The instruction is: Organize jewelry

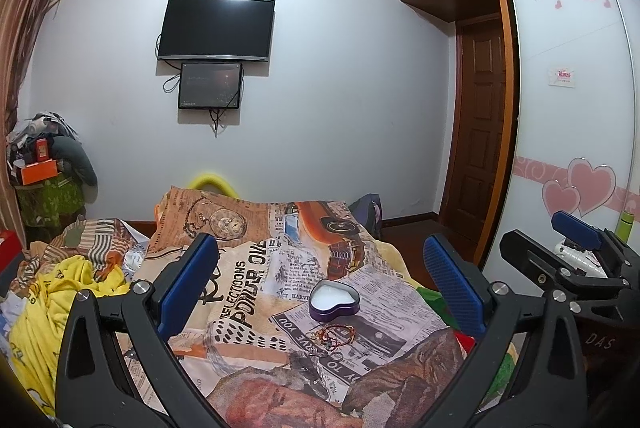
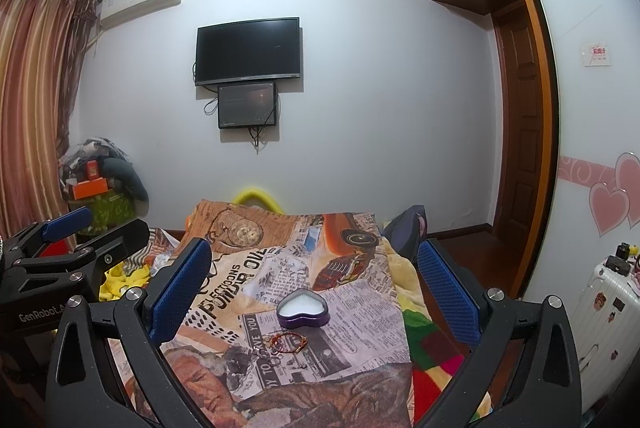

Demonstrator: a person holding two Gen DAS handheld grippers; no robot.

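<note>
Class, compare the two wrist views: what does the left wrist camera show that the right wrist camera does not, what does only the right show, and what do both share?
Only the left wrist view shows the crumpled yellow cloth spread wide at its left.

Only the right wrist view shows the white stickered suitcase and the full striped curtain.

Both show the purple heart-shaped tin, lid off, on the newspaper-print bedspread, the red cord bracelets just in front of it, and the wall-mounted black television. Both grippers are open and empty.

Open bedspread [image 2: 224, 312] lies between my fingers and the heart tin [image 2: 303, 309]. The bracelets [image 2: 288, 342] lie just near of it. Crumpled yellow cloth [image 1: 60, 292] crowds the left.
</note>
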